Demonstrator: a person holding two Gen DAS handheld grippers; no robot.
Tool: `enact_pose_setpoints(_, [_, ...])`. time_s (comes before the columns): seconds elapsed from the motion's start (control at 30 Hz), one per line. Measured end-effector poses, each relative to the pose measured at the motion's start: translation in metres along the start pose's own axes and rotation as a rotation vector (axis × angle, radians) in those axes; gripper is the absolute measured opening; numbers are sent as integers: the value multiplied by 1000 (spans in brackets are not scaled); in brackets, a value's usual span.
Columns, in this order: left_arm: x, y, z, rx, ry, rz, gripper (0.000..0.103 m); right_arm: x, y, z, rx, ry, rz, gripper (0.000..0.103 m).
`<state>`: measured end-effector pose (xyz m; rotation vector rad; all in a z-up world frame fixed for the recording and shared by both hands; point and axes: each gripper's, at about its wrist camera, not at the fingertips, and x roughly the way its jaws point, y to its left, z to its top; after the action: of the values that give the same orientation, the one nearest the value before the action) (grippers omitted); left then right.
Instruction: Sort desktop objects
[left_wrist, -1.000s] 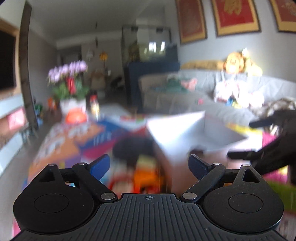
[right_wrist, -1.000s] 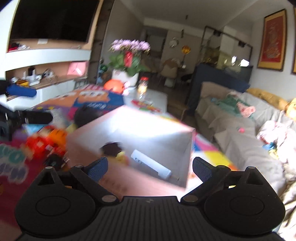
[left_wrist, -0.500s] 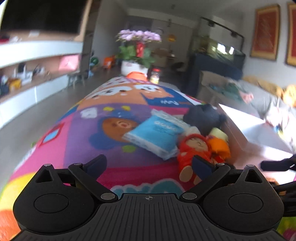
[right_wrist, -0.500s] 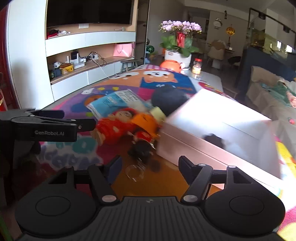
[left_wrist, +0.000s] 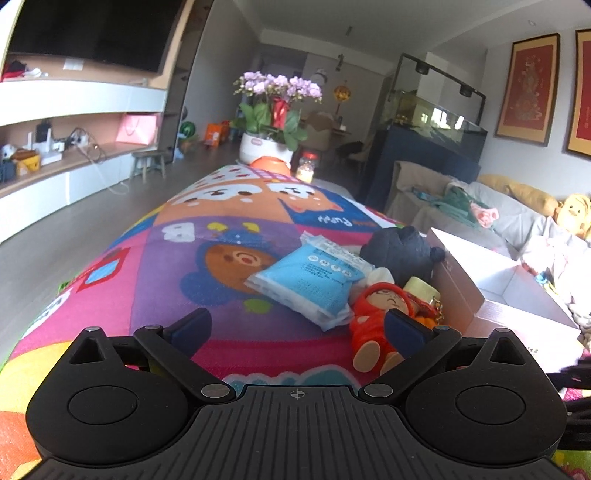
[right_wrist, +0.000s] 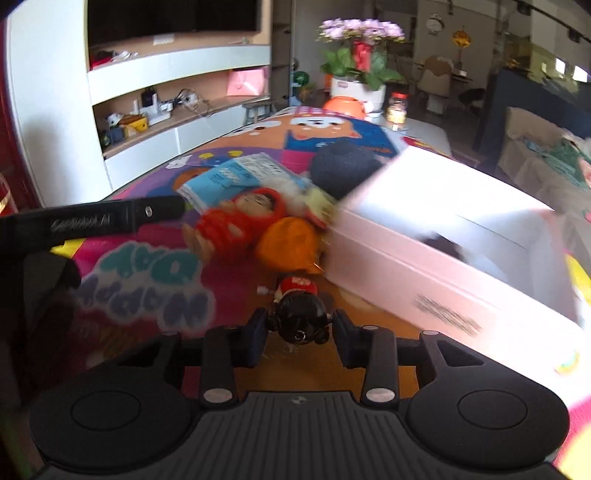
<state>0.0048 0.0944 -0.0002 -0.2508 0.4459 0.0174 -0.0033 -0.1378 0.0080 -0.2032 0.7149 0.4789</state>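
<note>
Living room; cartoon-print tablecloth (left_wrist: 177, 266), seemingly cluttered.

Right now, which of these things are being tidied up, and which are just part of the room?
Being sorted: small black-haired doll, red doll, blue packet, black plush, pink box.

Just there: potted flowers, glass jar, sofa.

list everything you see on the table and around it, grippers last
tissue pack: 1, blue, mid mat
red doll: 1, red, beside pack
black plush: 1, black, behind pack, against box
orange toy: 1, orange, against box
small figure: 1, black head, red body, between right fingers
box: 1, pink, open, right of the toys
mat: 1, multicolour, over table
flowers: 1 pot, purple, far end
left gripper: 1, open, empty
right gripper: 1, just been closing around figure, contact unclear
</note>
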Motion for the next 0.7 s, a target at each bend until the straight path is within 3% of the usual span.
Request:
enact_pose_setpoints(0.2, [2, -7, 0, 42, 12, 10, 102, -32, -49, -37, 180, -31, -117, 38])
enact_pose_setpoints(0.37, [3, -29, -2, 181, 25, 1, 102, -39, -72, -61, 344, -106, -164, 71])
enact_pose_setpoints(0.5, [5, -53, -4, 267, 56, -37, 102, -38, -79, -67, 396, -116, -151, 76])
enact_pose_setpoints(0.6, [-2, -71, -6, 305, 54, -106, 102, -42, -80, -70, 400, -138, -158, 84])
enact_pose_setpoints(0.63, [-6, -79, -7, 330, 42, -118, 100, -43, -79, -70, 396, -144, -160, 85])
enact_pose_setpoints(0.7, [-11, -96, -12, 407, 20, -123, 85, -45, -78, -70, 390, -157, -162, 87])
